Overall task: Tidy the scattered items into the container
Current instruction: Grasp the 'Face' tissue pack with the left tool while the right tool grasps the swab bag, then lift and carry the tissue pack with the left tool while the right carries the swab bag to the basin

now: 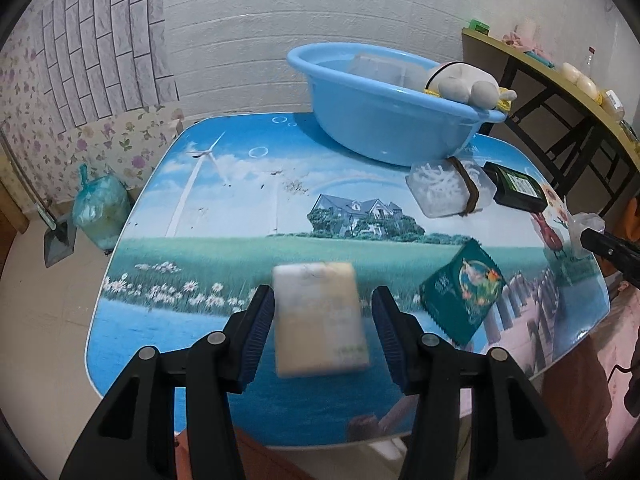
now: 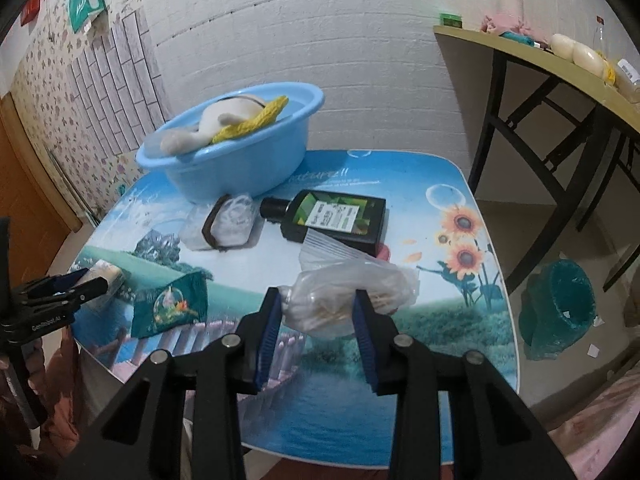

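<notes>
A cream packet [image 1: 320,320], blurred, lies between the jaws of my left gripper [image 1: 323,289]. The left pad is at its edge and a narrow gap shows at the right pad, so the gripper is open. My right gripper [image 2: 317,291] is shut on a clear plastic bag [image 2: 344,284] of pale sticks, just above the table [image 2: 440,320]. The blue basin [image 1: 380,128] at the far side holds a plush toy [image 1: 464,80] and a clear box. In front of it lie a banded clear box [image 2: 228,224], a dark bottle [image 2: 336,216] and a green packet [image 2: 172,304].
A tall side table [image 2: 520,48] with small items stands to the right. A teal bin [image 2: 560,304] sits on the floor beside the table. A tied rubbish bag [image 1: 100,208] and a dustpan [image 1: 58,240] are by the left wall.
</notes>
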Demonstrator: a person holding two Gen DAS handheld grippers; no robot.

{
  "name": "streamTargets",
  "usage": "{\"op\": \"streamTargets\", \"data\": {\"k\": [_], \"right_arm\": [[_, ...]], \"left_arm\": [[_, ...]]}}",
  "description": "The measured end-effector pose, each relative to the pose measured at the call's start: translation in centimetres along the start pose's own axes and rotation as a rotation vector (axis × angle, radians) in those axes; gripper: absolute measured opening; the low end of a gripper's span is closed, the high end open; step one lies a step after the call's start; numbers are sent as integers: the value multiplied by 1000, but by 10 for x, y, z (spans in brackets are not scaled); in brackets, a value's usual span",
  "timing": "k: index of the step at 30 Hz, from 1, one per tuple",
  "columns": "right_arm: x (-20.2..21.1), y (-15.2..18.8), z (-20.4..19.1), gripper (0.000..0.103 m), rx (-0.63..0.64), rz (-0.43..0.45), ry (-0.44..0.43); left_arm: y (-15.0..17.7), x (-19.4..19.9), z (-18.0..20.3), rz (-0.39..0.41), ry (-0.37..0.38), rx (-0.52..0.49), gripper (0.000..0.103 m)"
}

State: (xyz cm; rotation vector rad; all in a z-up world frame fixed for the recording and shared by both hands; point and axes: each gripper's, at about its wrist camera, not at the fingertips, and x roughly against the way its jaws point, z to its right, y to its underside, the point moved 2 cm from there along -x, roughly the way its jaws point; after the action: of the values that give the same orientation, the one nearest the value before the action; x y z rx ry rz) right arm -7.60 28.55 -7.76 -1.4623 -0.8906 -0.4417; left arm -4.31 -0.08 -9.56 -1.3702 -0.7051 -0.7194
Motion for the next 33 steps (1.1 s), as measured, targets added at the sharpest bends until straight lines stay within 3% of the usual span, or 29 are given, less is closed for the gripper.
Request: {"op": "streamTargets", "data": {"k": [8, 10, 12, 20, 33], "right_arm": [[0, 10, -19, 37, 50, -30, 10], [1, 12, -22, 42, 51, -36, 2], [4, 12, -25, 54, 54, -33, 12], [12, 11, -20, 66, 52, -5, 31], [-5, 20, -18, 70, 47, -64, 24]], "left_arm": [[8, 6, -1, 10, 6, -12, 51], [10, 5, -1, 8, 2, -20, 51], [11, 3, -1, 3, 0, -20, 51], [13, -2, -1, -3, -2, -25, 51], [13, -13, 1, -29, 0, -29, 51]]}}
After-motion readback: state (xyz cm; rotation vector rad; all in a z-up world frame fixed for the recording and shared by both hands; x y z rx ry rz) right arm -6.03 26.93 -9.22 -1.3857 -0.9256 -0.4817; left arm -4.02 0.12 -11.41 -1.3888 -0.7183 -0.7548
